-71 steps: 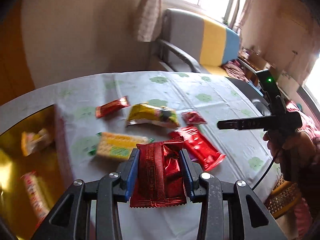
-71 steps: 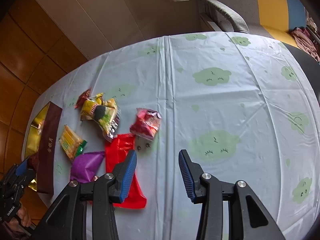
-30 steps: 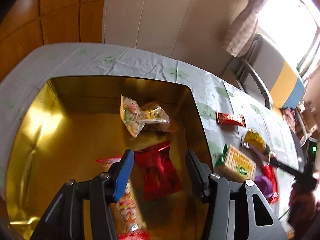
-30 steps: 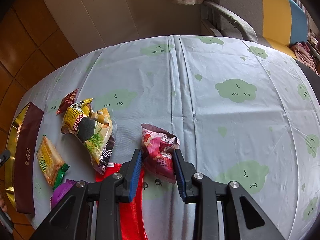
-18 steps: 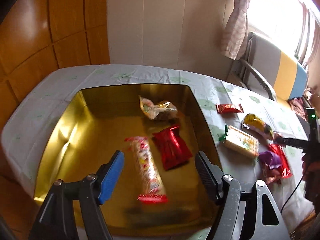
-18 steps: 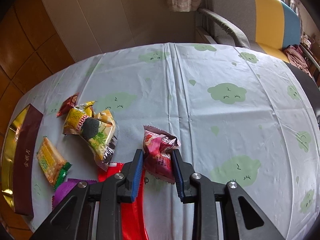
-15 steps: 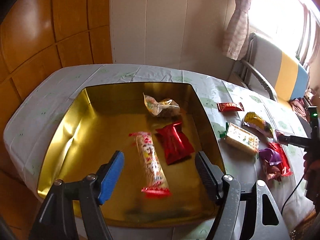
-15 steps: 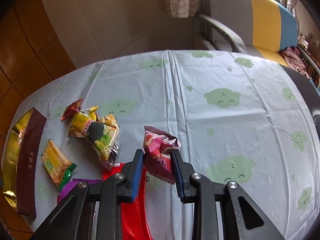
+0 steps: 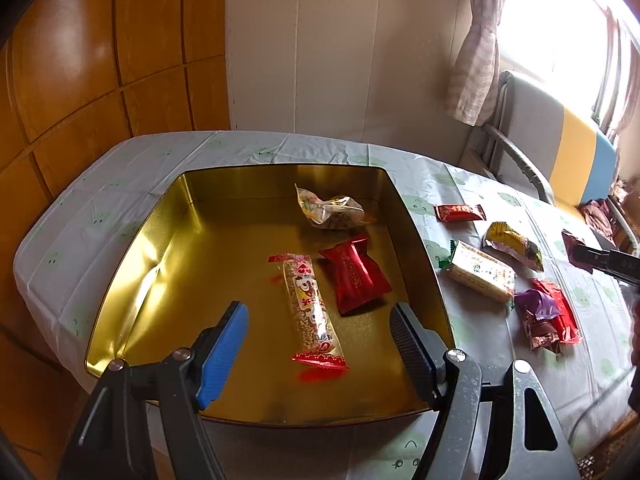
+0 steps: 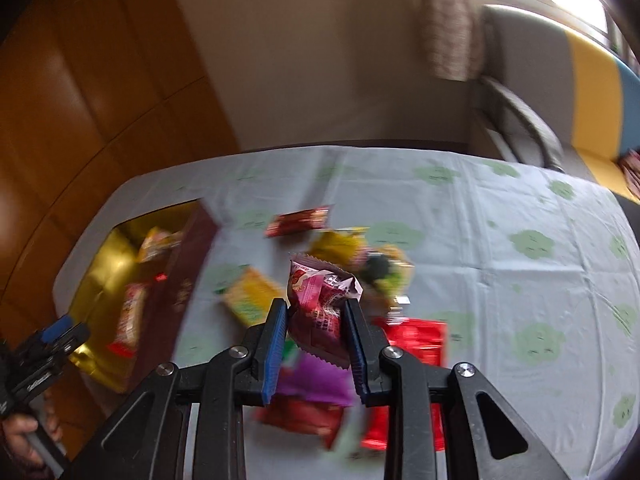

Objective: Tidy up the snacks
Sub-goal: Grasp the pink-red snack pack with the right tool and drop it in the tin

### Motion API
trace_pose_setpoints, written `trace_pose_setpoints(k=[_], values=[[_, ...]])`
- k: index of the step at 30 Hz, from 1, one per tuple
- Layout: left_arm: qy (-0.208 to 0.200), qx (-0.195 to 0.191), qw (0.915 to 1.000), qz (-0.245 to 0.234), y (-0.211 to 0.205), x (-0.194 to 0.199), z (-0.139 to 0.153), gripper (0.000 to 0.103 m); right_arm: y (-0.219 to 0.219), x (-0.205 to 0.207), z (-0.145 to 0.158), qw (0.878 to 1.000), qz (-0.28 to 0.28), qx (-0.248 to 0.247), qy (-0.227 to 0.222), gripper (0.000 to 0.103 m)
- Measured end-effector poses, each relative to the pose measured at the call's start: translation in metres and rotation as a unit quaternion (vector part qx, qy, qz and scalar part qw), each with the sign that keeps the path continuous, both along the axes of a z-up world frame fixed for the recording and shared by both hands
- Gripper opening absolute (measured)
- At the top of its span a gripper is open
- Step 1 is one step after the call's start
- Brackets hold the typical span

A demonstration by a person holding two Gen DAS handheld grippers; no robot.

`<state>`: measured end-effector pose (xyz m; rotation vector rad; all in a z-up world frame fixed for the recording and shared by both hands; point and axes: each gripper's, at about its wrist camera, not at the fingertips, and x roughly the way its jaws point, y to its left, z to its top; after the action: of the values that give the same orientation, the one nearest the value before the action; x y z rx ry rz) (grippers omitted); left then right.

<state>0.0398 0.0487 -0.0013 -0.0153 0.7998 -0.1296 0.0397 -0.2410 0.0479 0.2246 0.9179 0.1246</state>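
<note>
My left gripper [image 9: 320,322] is open and empty above the near part of the gold tin [image 9: 132,272]. In the tin lie a long grain bar [image 9: 310,308], a dark red packet [image 9: 354,274] and a clear wrapped snack [image 9: 330,210]. My right gripper [image 10: 318,322] is shut on a pink snack packet [image 10: 320,300] and holds it above the table; it shows at the right edge of the left wrist view [image 9: 600,260]. The tin also shows at the left of the right wrist view [image 10: 104,276], blurred.
On the tablecloth [image 9: 480,184] right of the tin lie a small red bar [image 9: 460,213], a yellow bag [image 9: 512,244], a yellow cracker pack [image 9: 480,272], a purple packet [image 9: 536,306] and a red packet [image 9: 564,316]. A sofa [image 9: 560,140] stands behind.
The left gripper let go of the dark red packet in the tin and drew back, open. The right gripper shut on the pink packet and lifted it, swinging left toward the tin.
</note>
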Motion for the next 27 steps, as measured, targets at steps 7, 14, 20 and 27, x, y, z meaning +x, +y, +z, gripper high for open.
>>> trace_pose_setpoints(k=[7,14,20,27], values=[[0.006,-0.018,0.9994,0.03,0.023,-0.001,-0.001,0.074,0.097,0.002,0.009,0.992,0.12,0.021,-0.008,0.029],[0.002,-0.025,0.9979,0.06,0.05,-0.006,-0.001,0.074,0.167,0.007,-0.007,0.981,0.193,0.021,0.017,0.03],[0.004,-0.027,0.9969,0.073,0.062,-0.008,-0.004,0.074,0.189,0.016,-0.032,0.978,0.201,0.005,0.058,0.032],[0.008,-0.025,0.9976,0.064,0.058,-0.008,-0.008,0.074,0.169,0.006,-0.026,0.983,0.177,0.021,0.045,0.032]])
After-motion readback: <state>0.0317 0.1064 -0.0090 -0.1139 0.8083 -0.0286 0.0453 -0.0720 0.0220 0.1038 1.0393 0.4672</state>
